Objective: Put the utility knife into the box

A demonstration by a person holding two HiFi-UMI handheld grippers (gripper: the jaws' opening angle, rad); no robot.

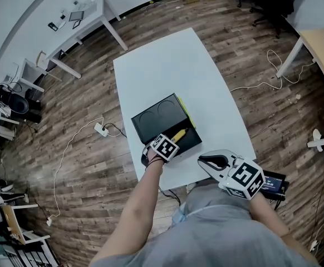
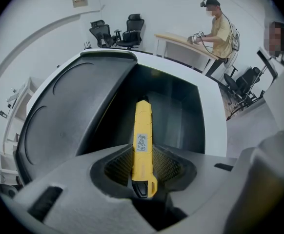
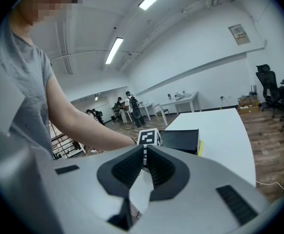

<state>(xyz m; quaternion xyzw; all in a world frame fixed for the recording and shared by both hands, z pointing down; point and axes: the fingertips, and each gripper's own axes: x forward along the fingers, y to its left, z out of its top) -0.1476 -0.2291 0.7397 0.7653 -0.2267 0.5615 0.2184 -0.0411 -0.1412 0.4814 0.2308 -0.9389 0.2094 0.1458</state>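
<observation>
**Utility knife (image 2: 142, 140) poised over the open box (image 2: 181, 116) on the table (image 1: 173, 60)**

The left tongs (image 2: 143, 165), aimed steeply down from an outstretched forearm, pinch the yellow knife near its butt. Its tip may not yet touch the box bottom. It is best lowered clear of the walls and laid flat before release. The right tongs (image 3: 144, 155), closed and empty, hover near the table's near edge.

White rectangular table (image 1: 173, 60) is standing on a wood-plank floor (image 1: 84, 166). One black box (image 1: 153, 121) is sitting directly on the tabletop, toward the near end and close to the left edge. The box is lying open, its lid swung out to the far-left side.
</observation>
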